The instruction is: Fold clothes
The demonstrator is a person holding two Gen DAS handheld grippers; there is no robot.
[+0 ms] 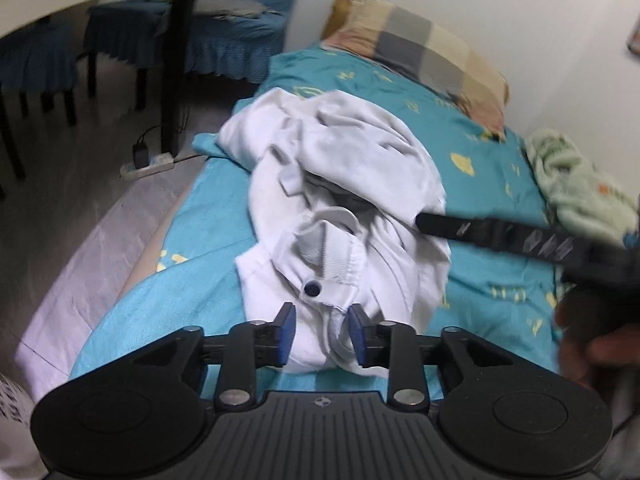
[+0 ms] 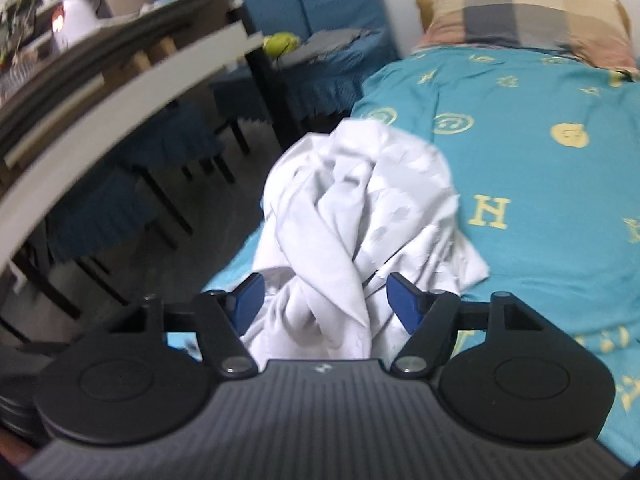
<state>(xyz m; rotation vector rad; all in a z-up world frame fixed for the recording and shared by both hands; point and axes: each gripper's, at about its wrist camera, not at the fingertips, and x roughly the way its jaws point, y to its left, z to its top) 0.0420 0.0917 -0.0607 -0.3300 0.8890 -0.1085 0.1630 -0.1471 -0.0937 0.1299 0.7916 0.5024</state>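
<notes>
A crumpled white garment [image 1: 340,184] with a dark button [image 1: 311,289] at its waistband lies in a heap on the teal bed sheet [image 1: 500,152]. My left gripper [image 1: 322,334] is open, its blue pads on either side of the waistband's near edge. The right gripper reaches in from the right in the left wrist view, its black finger [image 1: 500,232] touching the heap's right side. In the right wrist view my right gripper [image 2: 326,306] is open with bunched white cloth [image 2: 352,216] between the blue pads.
A plaid pillow [image 1: 432,48] lies at the head of the bed by the white wall. A pale green blanket [image 1: 580,188] sits at the bed's right. Left of the bed are the floor, a power strip [image 1: 148,164], a table leg [image 1: 176,64] and blue-covered chairs [image 1: 224,36].
</notes>
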